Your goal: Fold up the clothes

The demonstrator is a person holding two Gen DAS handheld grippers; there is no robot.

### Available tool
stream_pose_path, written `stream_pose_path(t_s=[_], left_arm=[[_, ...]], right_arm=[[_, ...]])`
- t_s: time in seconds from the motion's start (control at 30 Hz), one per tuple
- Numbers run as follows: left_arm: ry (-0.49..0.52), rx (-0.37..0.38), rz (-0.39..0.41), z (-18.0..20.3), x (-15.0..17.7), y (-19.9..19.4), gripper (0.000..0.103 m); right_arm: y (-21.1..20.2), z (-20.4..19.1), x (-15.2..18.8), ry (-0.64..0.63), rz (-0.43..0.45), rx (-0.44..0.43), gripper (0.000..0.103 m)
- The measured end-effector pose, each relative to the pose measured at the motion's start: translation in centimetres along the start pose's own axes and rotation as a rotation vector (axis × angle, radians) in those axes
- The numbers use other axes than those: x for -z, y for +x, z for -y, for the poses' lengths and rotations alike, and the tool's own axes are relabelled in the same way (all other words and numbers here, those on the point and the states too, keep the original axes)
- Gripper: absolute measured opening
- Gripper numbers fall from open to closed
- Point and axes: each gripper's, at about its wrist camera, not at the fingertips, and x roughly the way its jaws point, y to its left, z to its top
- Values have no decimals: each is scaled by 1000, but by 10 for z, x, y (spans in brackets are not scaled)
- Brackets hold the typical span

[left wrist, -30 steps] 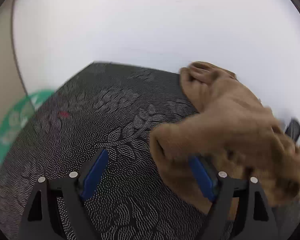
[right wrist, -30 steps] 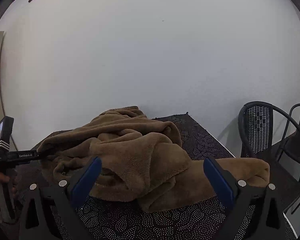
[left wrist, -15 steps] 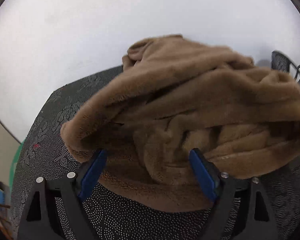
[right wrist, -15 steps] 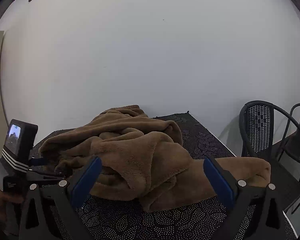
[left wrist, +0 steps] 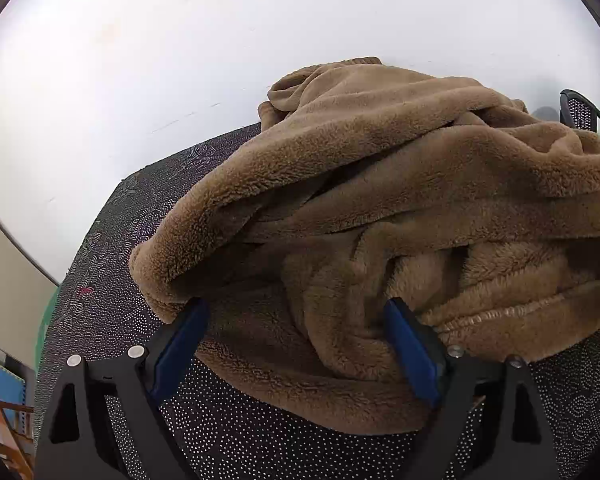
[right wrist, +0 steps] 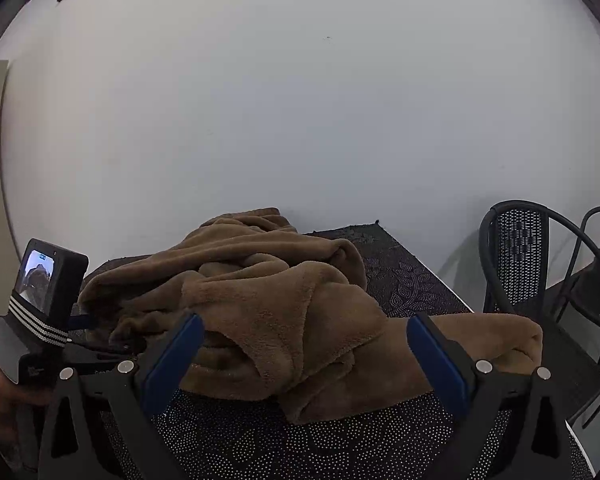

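On desk [right wrist: 412, 280], crumpled brown fleece [left wrist: 380, 208] just beyond left tool [left wrist: 296, 344], blades apart; right tool [right wrist: 304, 348] farther, also apart.

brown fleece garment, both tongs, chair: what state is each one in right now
brown fleece garment: crumpled in a heap, unfolded, on the dark dotted tablecloth
left tongs: open, pushed against the heap's near edge
right tongs: open, gripping nothing
black metal mesh chair: upright, unoccupied, beside the table
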Motion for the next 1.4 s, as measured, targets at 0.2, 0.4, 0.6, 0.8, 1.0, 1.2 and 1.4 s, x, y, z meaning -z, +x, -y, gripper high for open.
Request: stream_pose_path(t_s=[0.2,0.4,0.6,0.8,1.0,1.2,1.4], left_arm=[[-3,-9,-5,-2,2,-1,95],[-16,-41,-15,-4,3,1,100],[-72,-178,15,-24,3,1,100],[-149,-207,70,-44,4,-5,101],[-143,-150,149,-42,2,-18,101],[-152,-85,128,-44,1,-14,101],[-156,-41,97,-55,-5,-1,101]], right_arm=[[1,0,0,-1,0,-1,103],[0,0,0,-2,1,0,103],[0,0,0,-1,3,1,103],[1,2,-1,2,-2,1,103],[6,8,-1,30,-28,-2,103],[15,19,1,85,-79,-27,103],[24,23,2,107,-128,-54,103]])
